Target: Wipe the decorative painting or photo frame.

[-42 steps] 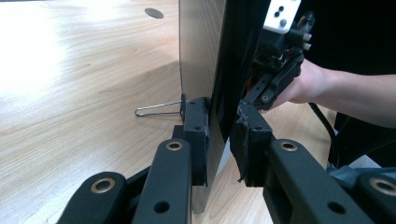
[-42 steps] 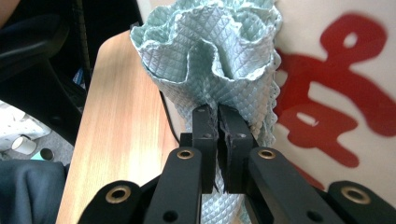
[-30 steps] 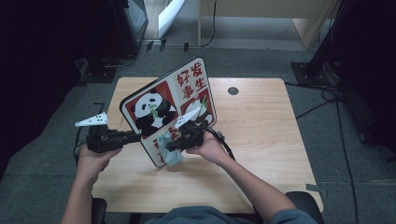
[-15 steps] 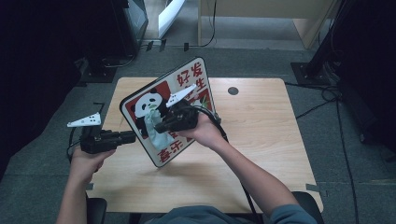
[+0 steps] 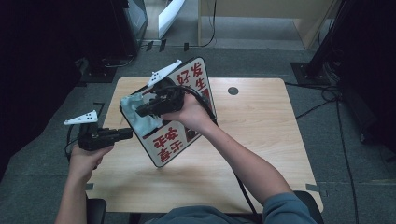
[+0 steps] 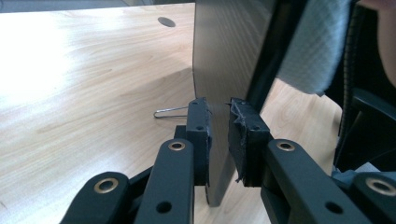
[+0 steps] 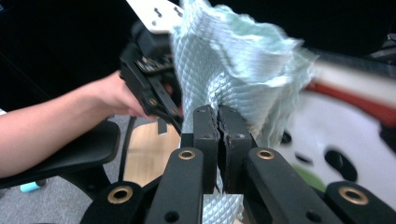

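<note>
A picture board (image 5: 180, 137) with a panda and red characters stands tilted on the wooden table (image 5: 261, 140). My left gripper (image 5: 127, 134) is shut on the board's left edge; in the left gripper view its jaws (image 6: 217, 133) pinch the thin grey back of the board (image 6: 224, 56). My right gripper (image 5: 140, 111) is shut on a pale blue-green cloth (image 5: 140, 119) and presses it against the board's upper left part. In the right gripper view the jaws (image 7: 218, 140) clamp the bunched cloth (image 7: 233, 60), with the panda picture (image 7: 355, 140) blurred behind it.
A round cable hole (image 5: 233, 90) sits at the table's far side. A thin wire stand (image 6: 170, 112) lies on the wood behind the board. Dark equipment and cables (image 5: 327, 88) surround the table on the carpet. A chair armrest (image 7: 60, 154) is below the left hand.
My right gripper has carried the cloth up and leftward across the board's face. The left gripper, still on the board's edge, has shifted slightly left and down.
</note>
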